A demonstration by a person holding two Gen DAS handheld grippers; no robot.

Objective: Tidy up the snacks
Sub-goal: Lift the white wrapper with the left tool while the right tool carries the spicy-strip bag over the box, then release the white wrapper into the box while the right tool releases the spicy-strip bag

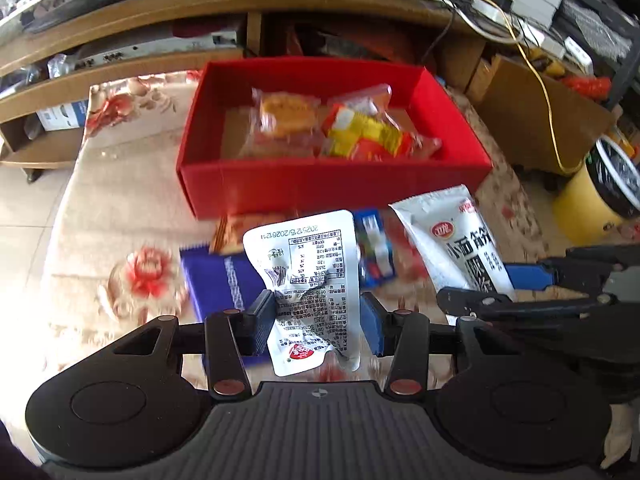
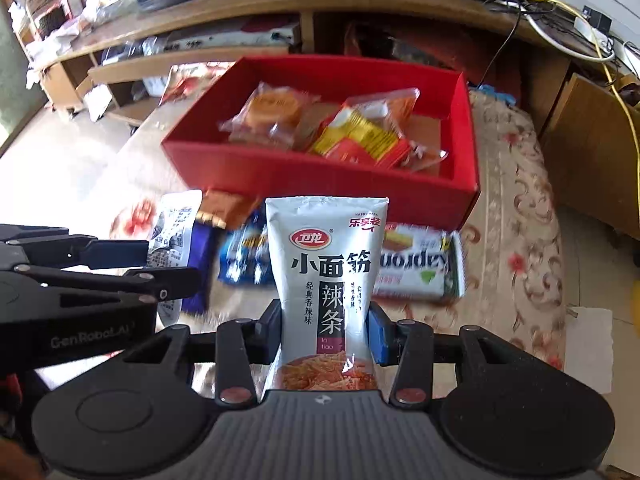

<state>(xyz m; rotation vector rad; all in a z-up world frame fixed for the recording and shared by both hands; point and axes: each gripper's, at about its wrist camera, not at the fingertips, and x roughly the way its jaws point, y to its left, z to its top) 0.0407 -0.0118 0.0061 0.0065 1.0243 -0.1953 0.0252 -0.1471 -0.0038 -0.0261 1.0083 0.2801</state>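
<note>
A red box [image 1: 328, 188] [image 2: 320, 176] stands on the floral cloth and holds a round cake packet [image 1: 284, 114] [image 2: 272, 114] and yellow-red packets [image 1: 368, 136] [image 2: 360, 136]. My left gripper [image 1: 318, 320] is shut on a white snack pouch [image 1: 312, 280], printed back up, held above the cloth in front of the box. My right gripper [image 2: 324, 328] is shut on a silver latiao pouch [image 2: 326, 272], also lifted, just right of the left one [image 1: 460, 248]. Loose snacks lie below: a purple packet [image 1: 216, 280], a blue packet [image 2: 244, 260], an orange packet [image 2: 226, 204], a white-green bar [image 2: 420, 268].
A wooden TV stand [image 1: 240, 12] with shelves, cables and boxes runs behind the table. A yellow bin [image 1: 592, 200] stands on the floor at the right. The table's edges fall away left and right onto tiled floor [image 1: 24, 216].
</note>
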